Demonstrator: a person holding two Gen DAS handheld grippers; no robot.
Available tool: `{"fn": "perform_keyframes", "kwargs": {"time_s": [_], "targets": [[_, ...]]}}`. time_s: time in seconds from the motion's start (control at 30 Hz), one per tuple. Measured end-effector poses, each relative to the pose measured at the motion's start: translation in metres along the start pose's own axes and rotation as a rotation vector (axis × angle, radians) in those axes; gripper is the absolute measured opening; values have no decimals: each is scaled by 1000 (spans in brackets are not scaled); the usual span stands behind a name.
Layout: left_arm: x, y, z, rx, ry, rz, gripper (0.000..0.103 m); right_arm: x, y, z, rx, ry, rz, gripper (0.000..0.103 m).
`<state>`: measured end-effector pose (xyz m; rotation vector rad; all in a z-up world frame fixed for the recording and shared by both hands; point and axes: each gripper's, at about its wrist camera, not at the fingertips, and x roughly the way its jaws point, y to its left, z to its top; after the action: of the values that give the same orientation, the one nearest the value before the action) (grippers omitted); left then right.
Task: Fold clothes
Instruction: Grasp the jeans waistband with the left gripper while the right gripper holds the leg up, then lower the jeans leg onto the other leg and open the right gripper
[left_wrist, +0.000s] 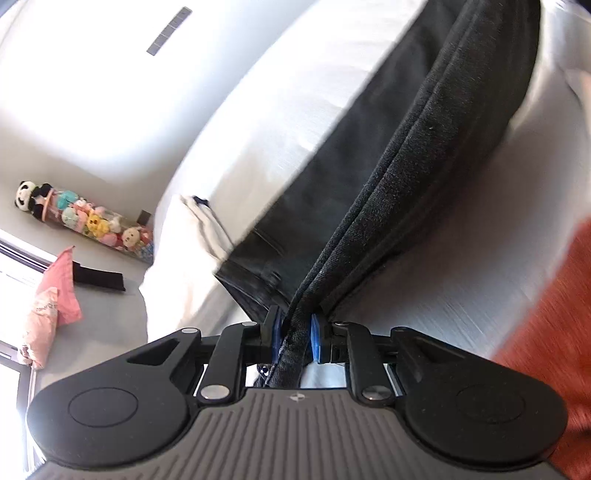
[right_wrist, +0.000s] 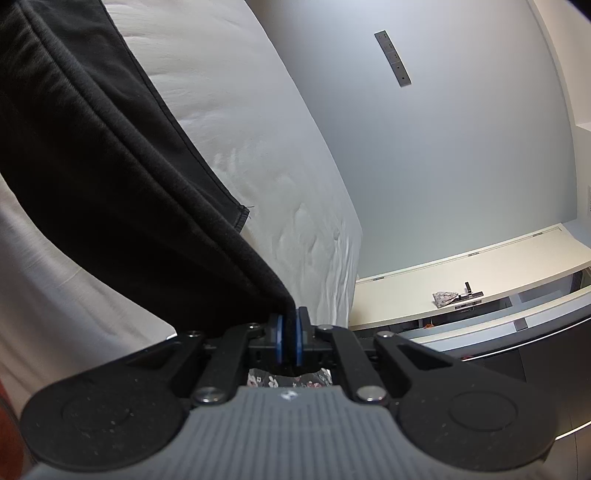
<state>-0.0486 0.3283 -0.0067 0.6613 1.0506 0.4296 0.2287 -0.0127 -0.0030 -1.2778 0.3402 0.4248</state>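
A black pair of trousers (left_wrist: 424, 155) lies stretched across a white bed (left_wrist: 280, 110). My left gripper (left_wrist: 295, 334) is shut on a thick bunch of its layered edge, the blue pads (left_wrist: 316, 338) pressing the cloth from both sides. In the right wrist view the same black trousers (right_wrist: 110, 177) run up to the left from my right gripper (right_wrist: 289, 341), which is shut on a thin corner of the fabric. The cloth hangs taut and lifted off the white bed (right_wrist: 258, 155) between both grips. A hemmed trouser end (right_wrist: 240, 218) rests on the sheet.
An orange-red sleeve (left_wrist: 546, 332) fills the lower right of the left wrist view. Folded white cloth (left_wrist: 207, 225) lies on the bed. Soft toys (left_wrist: 92, 221) and a pink pillow (left_wrist: 51, 310) sit on the grey floor at left. A cream cabinet (right_wrist: 461, 288) stands beyond the bed at right.
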Motion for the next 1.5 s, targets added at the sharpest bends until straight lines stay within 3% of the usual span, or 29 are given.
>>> {"fn": "perform_keyframes", "kwargs": {"time_s": [0.13, 0.5, 0.67, 0.87, 1.13, 1.23, 1.27, 1.33, 1.37, 1.5], "targets": [[28, 28, 35, -2, 5, 22, 19, 38, -5, 15, 2, 26, 28, 7], [134, 59, 113, 108, 151, 19, 19, 169, -4, 79, -39, 109, 160, 7], [199, 48, 118, 201, 221, -38, 20, 233, 13, 114, -63, 140, 196, 7], [260, 33, 114, 215, 257, -98, 21, 299, 42, 142, -103, 182, 231, 8], [298, 25, 102, 196, 210, -98, 26, 337, 67, 144, -93, 229, 246, 15], [299, 30, 101, 144, 177, -80, 28, 335, 62, 142, -25, 224, 238, 25], [296, 33, 99, 127, 162, -67, 35, 331, 55, 140, 20, 218, 231, 30], [286, 41, 97, 74, 111, -18, 55, 319, 34, 130, 153, 183, 199, 62], [280, 47, 97, 37, 95, -8, 61, 313, 21, 124, 228, 162, 189, 64], [252, 60, 97, -95, 44, 27, 61, 289, -25, 82, 573, 160, 227, 63]]}}
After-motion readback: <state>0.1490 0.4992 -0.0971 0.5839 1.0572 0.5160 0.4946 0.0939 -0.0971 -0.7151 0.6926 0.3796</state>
